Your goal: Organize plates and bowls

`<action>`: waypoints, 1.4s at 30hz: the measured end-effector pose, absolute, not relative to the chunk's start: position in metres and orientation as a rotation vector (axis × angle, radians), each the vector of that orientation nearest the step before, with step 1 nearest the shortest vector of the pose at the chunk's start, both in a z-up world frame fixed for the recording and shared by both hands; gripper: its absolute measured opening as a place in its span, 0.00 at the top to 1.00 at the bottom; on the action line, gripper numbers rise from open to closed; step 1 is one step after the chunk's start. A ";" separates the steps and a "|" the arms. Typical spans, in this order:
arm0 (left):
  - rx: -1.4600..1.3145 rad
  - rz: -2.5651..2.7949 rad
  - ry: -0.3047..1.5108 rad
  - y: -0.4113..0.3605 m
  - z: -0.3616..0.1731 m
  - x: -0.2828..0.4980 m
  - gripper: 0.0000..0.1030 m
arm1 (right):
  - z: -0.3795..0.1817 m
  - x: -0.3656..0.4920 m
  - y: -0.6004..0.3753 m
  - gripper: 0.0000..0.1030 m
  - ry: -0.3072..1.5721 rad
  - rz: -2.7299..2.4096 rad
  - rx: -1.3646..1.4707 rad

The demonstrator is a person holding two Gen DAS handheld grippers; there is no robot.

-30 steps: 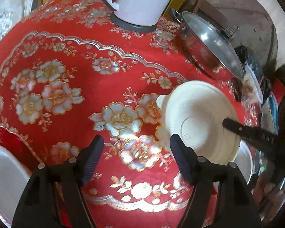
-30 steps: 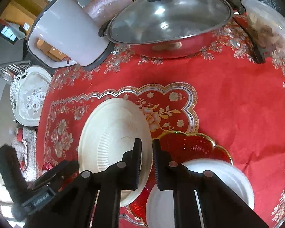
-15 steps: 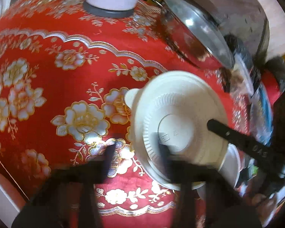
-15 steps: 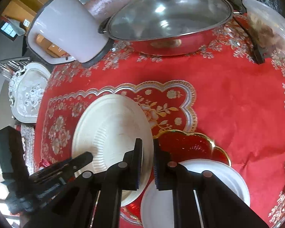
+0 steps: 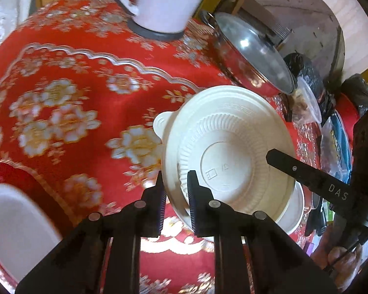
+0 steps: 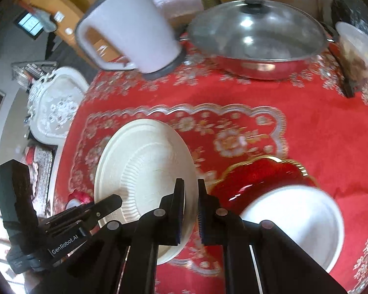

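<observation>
Both your left gripper (image 5: pixel 175 191) and right gripper (image 6: pixel 190 208) are closed on the cream plate (image 5: pixel 230 156), held tilted above the red tablecloth (image 5: pixel 85 78).

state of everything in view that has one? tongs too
Left tongs: shut on the cream plate rim.
Right tongs: shut on the opposite rim.
Cream plate: held off the cloth, tilted, underside facing the left camera.
Wok: lid on.
Red dish: on the cloth, white bowl in it.
White bowl: upright, empty.
Kettle: upright; whether its lid is shut, cannot tell.
</observation>
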State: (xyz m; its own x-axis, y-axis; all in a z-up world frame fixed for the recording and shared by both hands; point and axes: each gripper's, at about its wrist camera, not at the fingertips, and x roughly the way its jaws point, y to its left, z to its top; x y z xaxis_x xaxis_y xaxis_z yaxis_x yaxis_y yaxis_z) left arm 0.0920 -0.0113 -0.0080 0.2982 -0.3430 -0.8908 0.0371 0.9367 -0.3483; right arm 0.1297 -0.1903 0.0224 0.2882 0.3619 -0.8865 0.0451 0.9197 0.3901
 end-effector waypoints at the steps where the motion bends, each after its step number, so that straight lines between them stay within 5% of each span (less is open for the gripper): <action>1: -0.285 -0.244 1.241 -0.003 -0.004 0.087 0.86 | 0.025 0.128 -0.183 0.91 1.269 0.231 0.370; 22: -0.341 0.079 1.191 0.157 0.005 -0.010 0.86 | 0.020 0.080 0.003 0.86 1.364 0.559 0.189; 42: -0.283 0.159 1.200 0.180 -0.023 -0.024 0.86 | 0.001 0.067 0.046 0.84 1.429 0.581 0.064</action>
